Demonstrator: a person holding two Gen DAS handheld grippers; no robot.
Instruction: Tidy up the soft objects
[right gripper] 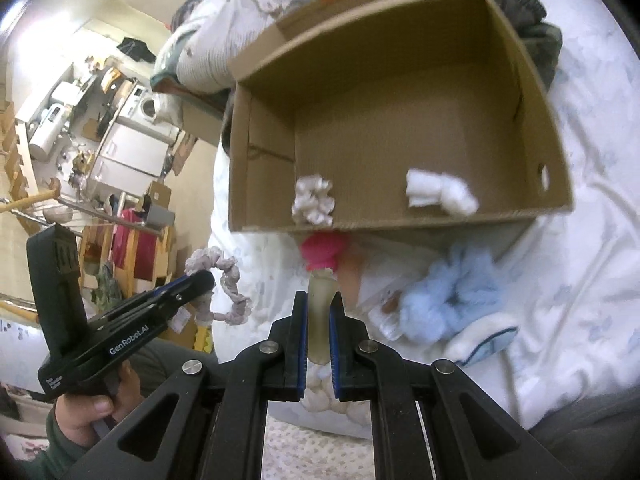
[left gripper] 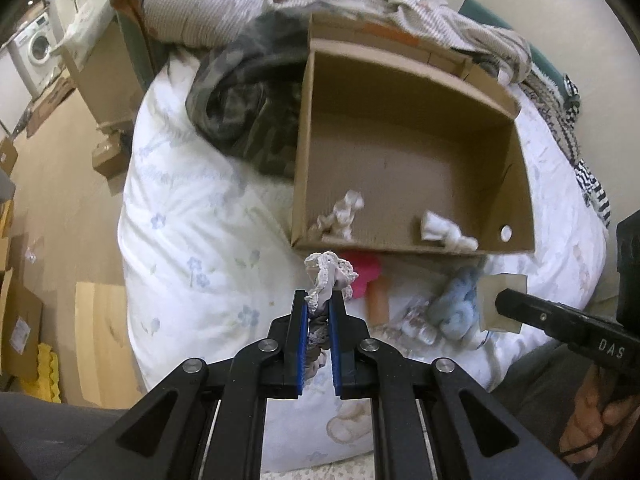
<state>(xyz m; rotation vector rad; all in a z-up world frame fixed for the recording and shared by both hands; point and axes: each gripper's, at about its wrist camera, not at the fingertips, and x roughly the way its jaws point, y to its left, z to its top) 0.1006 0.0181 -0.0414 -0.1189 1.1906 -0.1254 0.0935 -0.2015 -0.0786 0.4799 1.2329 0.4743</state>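
Note:
My left gripper (left gripper: 319, 296) is shut on a pale lacy scrunchie (left gripper: 326, 270), held just in front of the open cardboard box (left gripper: 400, 152). In the right wrist view the same scrunchie (right gripper: 230, 276) hangs in a loop from the left gripper (right gripper: 206, 280). My right gripper (right gripper: 319, 296) is shut on a pale beige soft pad (right gripper: 320, 320), lifted above the bed. From the left it shows as a square pad (left gripper: 502, 304). Two white soft items (right gripper: 314, 200) (right gripper: 440, 192) lie along the box's near wall. A pink item (right gripper: 324, 254) and a blue fluffy item (right gripper: 448, 296) lie on the duvet before the box.
The box stands on a white floral duvet (left gripper: 192, 240). A grey camouflage garment (left gripper: 240, 108) is bunched at its left side, with piled bedding (left gripper: 240, 0) behind. Cardboard boxes (left gripper: 100, 80) stand on the floor to the left of the bed. A hand (right gripper: 92, 408) grips the left tool.

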